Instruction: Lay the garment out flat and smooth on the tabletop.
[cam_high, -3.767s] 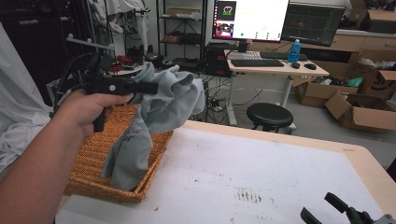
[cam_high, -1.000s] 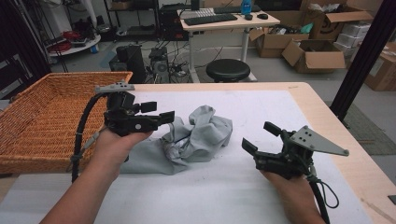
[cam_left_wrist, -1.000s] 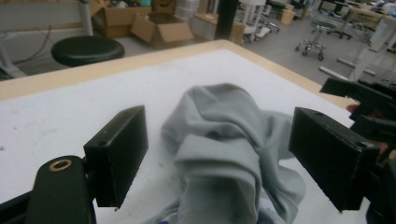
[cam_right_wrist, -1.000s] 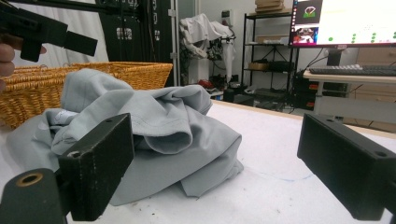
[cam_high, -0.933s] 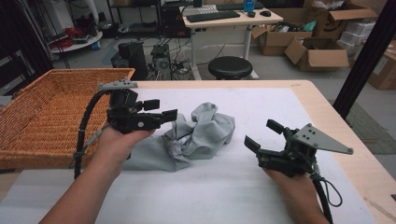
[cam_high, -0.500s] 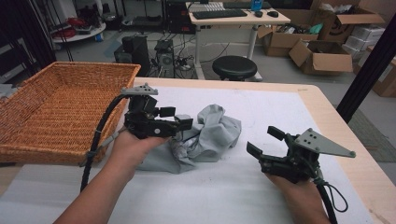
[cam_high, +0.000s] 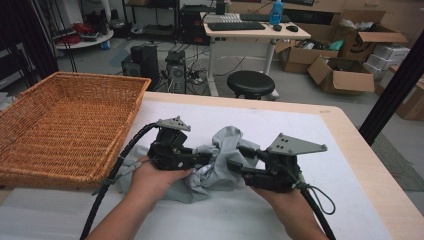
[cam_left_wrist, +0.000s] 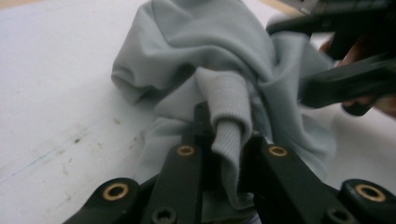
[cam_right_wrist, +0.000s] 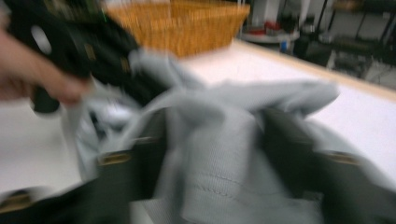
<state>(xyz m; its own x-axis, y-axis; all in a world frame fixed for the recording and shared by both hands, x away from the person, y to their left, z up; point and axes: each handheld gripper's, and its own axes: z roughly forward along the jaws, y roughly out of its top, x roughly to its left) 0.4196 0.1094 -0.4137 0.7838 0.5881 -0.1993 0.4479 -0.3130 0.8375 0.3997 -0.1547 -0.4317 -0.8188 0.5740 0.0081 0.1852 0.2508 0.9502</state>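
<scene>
A crumpled grey garment lies on the white mat between my two grippers. My left gripper reaches in from the left, and its jaws have just closed on a ribbed cuff of the garment; the left gripper pinches it tight. From the right, my right gripper has pushed into the cloth. Its jaws have been closing, with a ribbed fold of the garment between them, but the right gripper still stands fairly wide in a blurred picture.
A wide wicker basket stands on the table's left part, next to the left hand. White mat lies bare beyond and right of the garment. Wooden table edges run at the right and back. Cables trail from both grippers toward me.
My left gripper sank onto the garment and shut on the cuff. The right gripper slid left into the cloth, its jaws narrowing. The garment is bunched tighter between them.
</scene>
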